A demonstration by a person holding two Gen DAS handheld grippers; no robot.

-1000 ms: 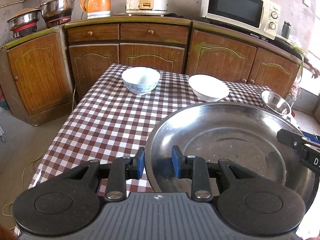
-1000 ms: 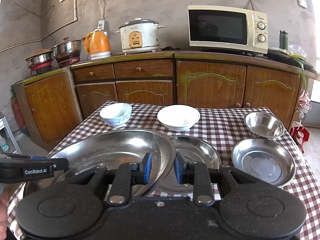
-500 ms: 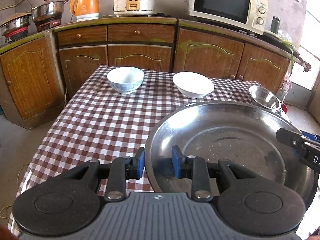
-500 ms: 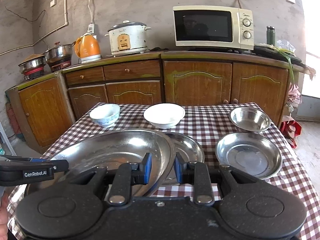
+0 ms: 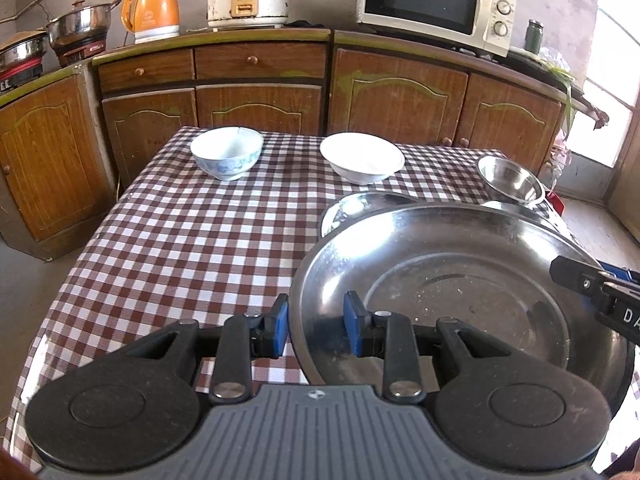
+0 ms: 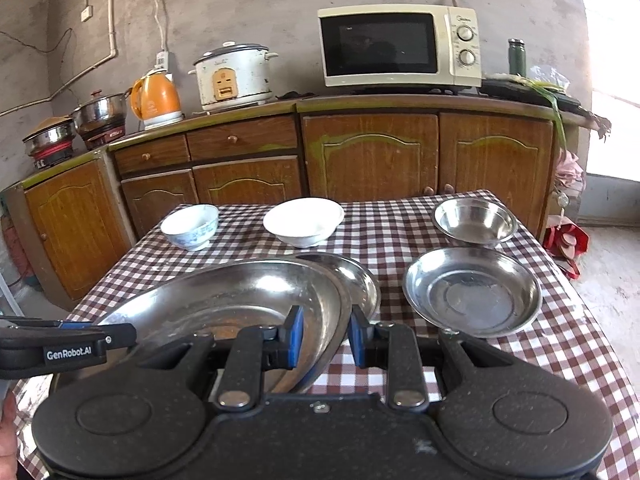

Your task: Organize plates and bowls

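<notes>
Rim of big steel plate (image 5: 460,280) sits btwn pads of left gripper (image 5: 314,326) & right gripper (image 6: 326,336), both clamped on it, near table's (image 5: 180,240) front edge. Plate shiny, shallow, round, speckled w/ residue.

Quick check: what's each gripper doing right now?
Left gripper: shut on the large steel plate.
Right gripper: shut on the same plate's opposite rim.

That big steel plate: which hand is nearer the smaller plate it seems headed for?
Right, probably. Both tongs grip the big steel plate; the right tongs hold the rim overlapping the smaller plate.
</notes>
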